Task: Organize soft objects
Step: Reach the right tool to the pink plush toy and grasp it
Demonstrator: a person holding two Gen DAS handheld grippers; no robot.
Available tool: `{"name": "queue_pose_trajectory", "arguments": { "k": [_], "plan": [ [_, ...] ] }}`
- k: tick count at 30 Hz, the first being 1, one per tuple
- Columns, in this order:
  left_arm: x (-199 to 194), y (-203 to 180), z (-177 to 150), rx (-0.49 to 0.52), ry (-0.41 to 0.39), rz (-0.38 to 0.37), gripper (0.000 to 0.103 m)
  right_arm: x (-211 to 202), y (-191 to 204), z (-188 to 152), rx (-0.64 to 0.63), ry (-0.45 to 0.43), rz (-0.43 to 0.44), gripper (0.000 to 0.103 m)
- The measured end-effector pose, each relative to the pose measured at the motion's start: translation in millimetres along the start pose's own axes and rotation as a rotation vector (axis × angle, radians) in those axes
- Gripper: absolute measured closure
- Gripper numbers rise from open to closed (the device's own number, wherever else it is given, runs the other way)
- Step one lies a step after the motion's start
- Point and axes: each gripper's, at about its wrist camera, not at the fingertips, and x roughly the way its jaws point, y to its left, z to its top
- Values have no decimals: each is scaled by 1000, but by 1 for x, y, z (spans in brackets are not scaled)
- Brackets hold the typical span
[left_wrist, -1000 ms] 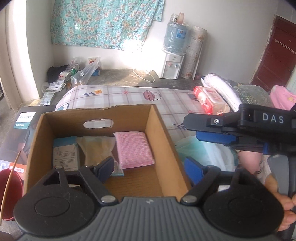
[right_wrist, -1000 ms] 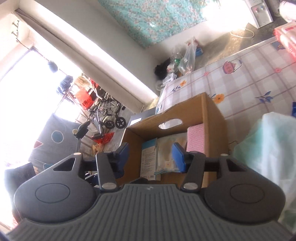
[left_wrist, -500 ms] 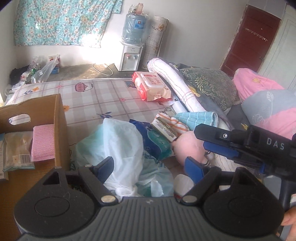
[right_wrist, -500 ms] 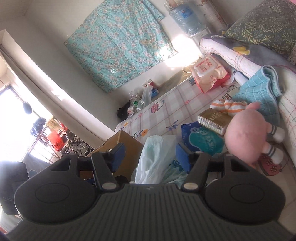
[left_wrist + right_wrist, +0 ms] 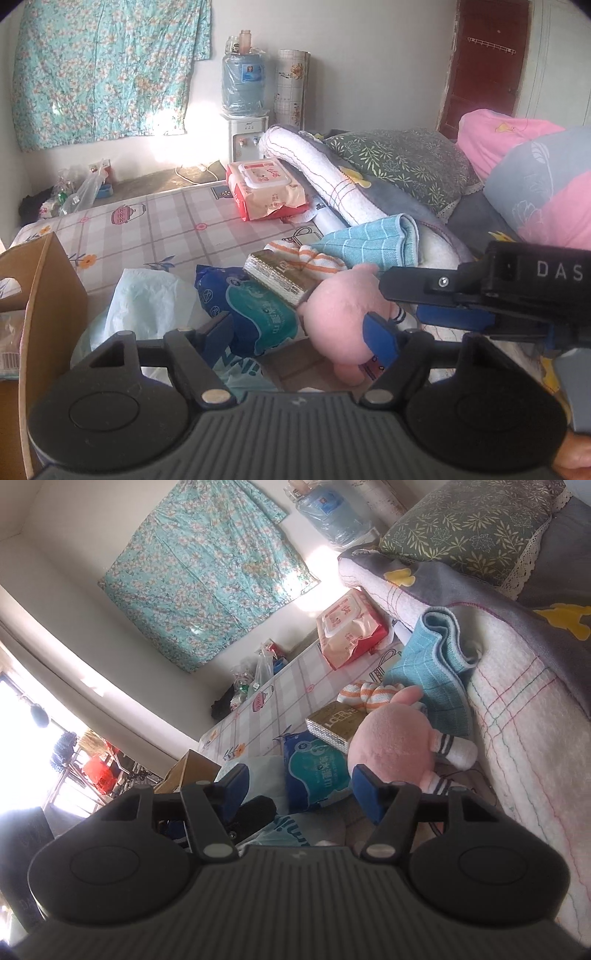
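Pink plush toy [image 5: 340, 314]: on bed, against blue tissue pack [image 5: 255, 310]. Left gripper [image 5: 303, 332]: jaws closing, pinching nothing. Right gripper [image 5: 303, 786]: jaws spread, empty. Cardboard box [image 5: 44, 295]: far left.

White walls [image 5: 369, 74] stand around the room; a blue flowered cloth [image 5: 103, 70] hangs on the back wall with sun shining through; a water cooler [image 5: 243, 122] stands by that wall; a dark red door [image 5: 484, 62] is at the right.
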Motion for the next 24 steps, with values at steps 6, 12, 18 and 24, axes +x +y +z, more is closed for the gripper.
{"name": "queue_pose_trajectory", "arguments": {
  "k": [6, 12, 18, 24],
  "plan": [
    [30, -7, -6, -5, 26, -34, 45, 5, -24, 19, 9, 2, -46, 41],
    [56, -4, -12, -37, 76, -80, 73, 34, -35, 44, -9, 43, -92, 41],
    [76, -2, -16, -48, 124, -99, 86, 76, -40, 62, -33, 105, -152, 41],
    [81, -1, -17, -48, 130, -111, 87, 109, -50, 62, -24, 174, -187, 40]
  ]
}}
